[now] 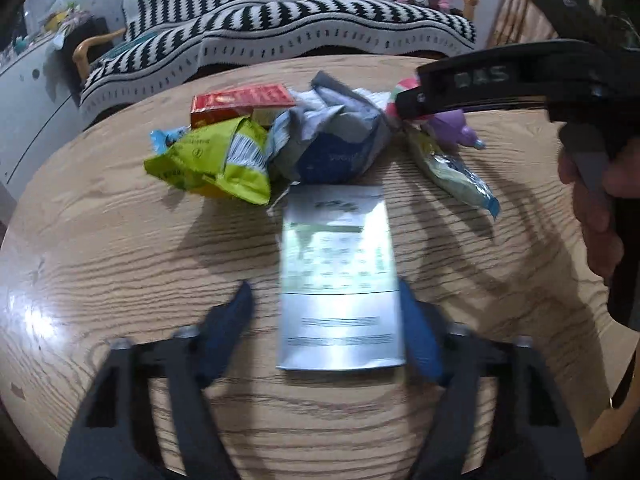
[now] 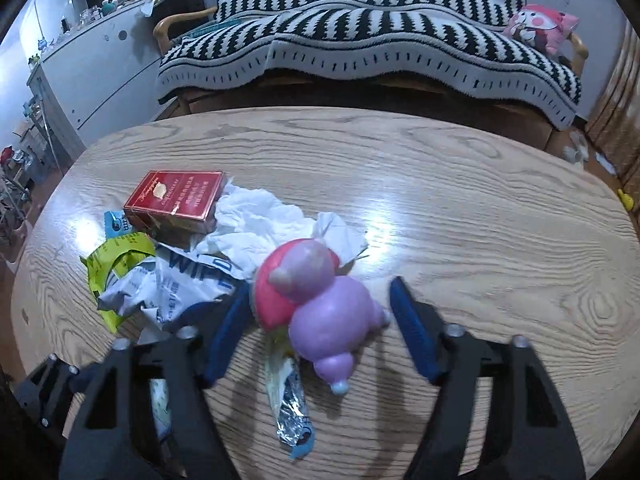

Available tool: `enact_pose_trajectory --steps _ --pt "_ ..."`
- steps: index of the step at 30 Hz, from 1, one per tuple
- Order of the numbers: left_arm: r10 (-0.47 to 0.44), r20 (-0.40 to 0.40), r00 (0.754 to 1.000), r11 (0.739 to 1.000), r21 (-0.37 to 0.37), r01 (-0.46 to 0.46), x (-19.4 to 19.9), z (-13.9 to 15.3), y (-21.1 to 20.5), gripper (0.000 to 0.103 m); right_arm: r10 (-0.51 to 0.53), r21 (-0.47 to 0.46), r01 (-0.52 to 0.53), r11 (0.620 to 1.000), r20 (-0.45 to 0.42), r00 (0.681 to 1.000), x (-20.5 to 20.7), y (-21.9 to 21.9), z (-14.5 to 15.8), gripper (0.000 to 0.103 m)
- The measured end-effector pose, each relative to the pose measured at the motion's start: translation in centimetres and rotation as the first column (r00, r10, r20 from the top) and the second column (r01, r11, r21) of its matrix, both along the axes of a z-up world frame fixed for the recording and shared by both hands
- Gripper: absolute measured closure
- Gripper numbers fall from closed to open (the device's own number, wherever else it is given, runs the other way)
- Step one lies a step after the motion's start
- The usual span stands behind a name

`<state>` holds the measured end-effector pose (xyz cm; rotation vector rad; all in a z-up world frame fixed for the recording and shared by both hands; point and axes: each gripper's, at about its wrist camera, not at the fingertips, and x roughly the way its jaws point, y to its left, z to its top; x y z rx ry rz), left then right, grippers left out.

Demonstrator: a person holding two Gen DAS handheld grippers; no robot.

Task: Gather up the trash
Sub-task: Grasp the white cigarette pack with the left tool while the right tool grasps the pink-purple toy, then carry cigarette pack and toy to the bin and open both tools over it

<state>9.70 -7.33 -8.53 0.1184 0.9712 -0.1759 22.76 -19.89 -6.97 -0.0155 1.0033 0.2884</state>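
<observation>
The left wrist view alone shows a flat silvery leaflet (image 1: 339, 276) lying on the wooden counter (image 1: 120, 248), straight out at 12 o'clock from the left gripper (image 1: 326, 300). Its near end lies between the two blue fingers (image 1: 236, 320); the finger at 3 o'clock sits at the leaflet's edge, the one at 9 o'clock stands apart from it, so the gripper is open. This view also catches the right gripper (image 1: 404, 106) from the side at 2 o'clock, its tip at the pile, with the person's hand (image 1: 596, 200) on the grip.

The right wrist view alone shows the crumpled white tissue (image 2: 260, 220) clearly and the top of the one red box (image 2: 172, 198) at 10 o'clock. Here the right gripper (image 2: 320, 308) straddles one pink and purple toy (image 2: 316, 300): the finger at 9 o'clock is against the pink part, the finger (image 2: 412, 332) at 3 o'clock is clear of it, so this gripper is open too.

Both views share one yellow-green snack bag (image 1: 216, 160), one crumpled grey-blue wipes pack (image 1: 332, 140) and one long foil wrapper (image 2: 290, 408) under the toy. The trash sits bunched together on the counter. Behind it stands a sofa with a black-and-white striped throw (image 2: 360, 32) and one pink plush (image 2: 540, 28).
</observation>
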Motion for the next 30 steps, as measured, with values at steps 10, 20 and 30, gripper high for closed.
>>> enact_pose_trajectory --steps 10,20,30 --pt "0.021 0.047 0.999 0.998 -0.052 -0.018 -0.9 3.3 0.0 0.05 -0.074 0.1 0.07 0.993 0.039 0.996 -4.2 -3.2 3.6 0.055" --pt "-0.096 0.09 0.991 0.987 -0.117 0.106 -3.4 6.8 -7.7 0.05 -0.28 0.065 0.276 0.959 0.049 0.959 -18.1 -15.7 5.7 0.055" --pt "-0.389 0.115 0.914 0.904 -0.142 0.402 -10.6 6.8 -24.9 0.05 -0.585 0.026 0.584 0.811 0.03 0.811 -35.2 -32.6 4.1 0.055"
